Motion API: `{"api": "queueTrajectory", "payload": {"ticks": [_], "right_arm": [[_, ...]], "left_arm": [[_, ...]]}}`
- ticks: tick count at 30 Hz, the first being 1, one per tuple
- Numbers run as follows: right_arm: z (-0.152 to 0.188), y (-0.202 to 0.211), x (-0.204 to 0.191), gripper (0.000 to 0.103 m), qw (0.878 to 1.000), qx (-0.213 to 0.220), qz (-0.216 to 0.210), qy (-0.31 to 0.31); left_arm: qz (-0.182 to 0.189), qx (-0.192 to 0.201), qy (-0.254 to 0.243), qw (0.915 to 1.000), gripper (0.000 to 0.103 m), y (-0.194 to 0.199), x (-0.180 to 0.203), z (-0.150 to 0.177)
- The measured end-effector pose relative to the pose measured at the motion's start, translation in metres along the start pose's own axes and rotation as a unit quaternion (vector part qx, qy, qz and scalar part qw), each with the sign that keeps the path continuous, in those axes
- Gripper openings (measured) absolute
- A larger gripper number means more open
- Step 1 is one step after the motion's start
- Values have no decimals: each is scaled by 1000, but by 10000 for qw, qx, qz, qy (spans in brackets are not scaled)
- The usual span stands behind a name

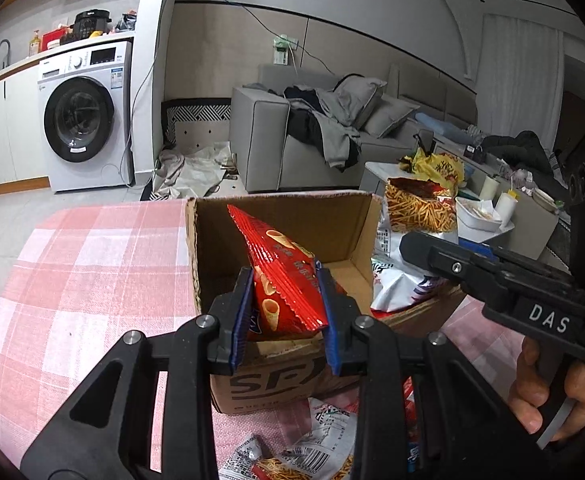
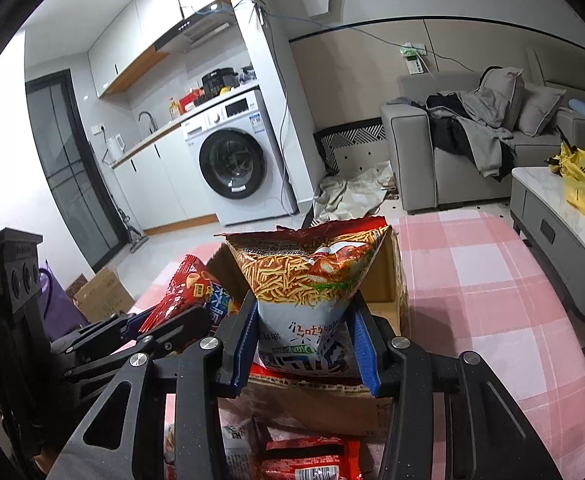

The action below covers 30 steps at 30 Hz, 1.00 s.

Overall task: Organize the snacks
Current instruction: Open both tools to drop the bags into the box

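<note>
Cardboard box [image 1: 276,220] open-topped, its left half bare; bags [image 1: 396,280] crowd its right.

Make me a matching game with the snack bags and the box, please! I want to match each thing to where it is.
Things:
1. red cone-snack bag
2. noodle-stick snack bag
3. cardboard box
4. yellow bag

Places:
a. on the pink checked cloth
b. on the white side table
c. in the left tongs
d. in the right tongs

Pairs: 1-c, 2-d, 3-a, 4-b
</note>
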State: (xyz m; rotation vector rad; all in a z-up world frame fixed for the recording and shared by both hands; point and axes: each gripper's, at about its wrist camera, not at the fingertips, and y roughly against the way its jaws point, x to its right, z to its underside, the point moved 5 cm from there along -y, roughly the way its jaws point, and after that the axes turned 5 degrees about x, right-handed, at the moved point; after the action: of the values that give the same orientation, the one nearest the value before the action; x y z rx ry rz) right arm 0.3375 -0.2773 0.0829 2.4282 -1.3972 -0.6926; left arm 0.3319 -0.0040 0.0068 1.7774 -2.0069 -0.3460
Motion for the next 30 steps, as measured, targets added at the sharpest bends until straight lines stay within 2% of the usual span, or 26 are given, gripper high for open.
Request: {"api": "queueTrajectory", "payload": {"ticks": [4, 9, 11, 13, 14, 15, 17, 18, 19, 20, 30], "right_arm": [[3, 1, -1, 44, 9999, -62, 38, 100], [2, 13, -4, 52, 9996, 18, 133, 253], [1, 19, -5, 65, 9992, 0, 155, 370], [1, 27, -5, 78, 9987, 7, 191, 469], [2, 32, -6, 85, 9985, 40, 204, 516], [2, 38, -6, 88, 9983, 66, 204, 551], [3, 49, -5, 98, 9978, 83, 223, 616], [5, 52, -6, 99, 9977, 76, 213, 640], [6, 56, -6, 102, 9975, 57, 205, 670], [8, 60, -6, 102, 9972, -1, 217, 718], [29, 90, -13, 103, 9958, -70, 307, 855]], "left_arm": [[-36, -33, -12, 10000, 27, -4, -3, -1], [-105, 7, -64, 9999, 31, 12, -2, 0], [-139, 5, -92, 9999, 39, 18, -1, 1], [-344, 107, -165, 9992, 65, 26, 0, 1], [-418, 173, -192, 9988, 72, 39, -1, 5], [-470, 243, -217, 9984, 82, 47, -2, 6], [-463, 318, -271, 9981, 86, 57, 0, 8], [-447, 317, -280, 9981, 91, 67, -2, 11], [-465, 303, -276, 9981, 100, 72, -2, 12], [-510, 332, -252, 9978, 103, 77, -2, 14], [-506, 345, -245, 9978, 103, 130, -8, 34]]}}
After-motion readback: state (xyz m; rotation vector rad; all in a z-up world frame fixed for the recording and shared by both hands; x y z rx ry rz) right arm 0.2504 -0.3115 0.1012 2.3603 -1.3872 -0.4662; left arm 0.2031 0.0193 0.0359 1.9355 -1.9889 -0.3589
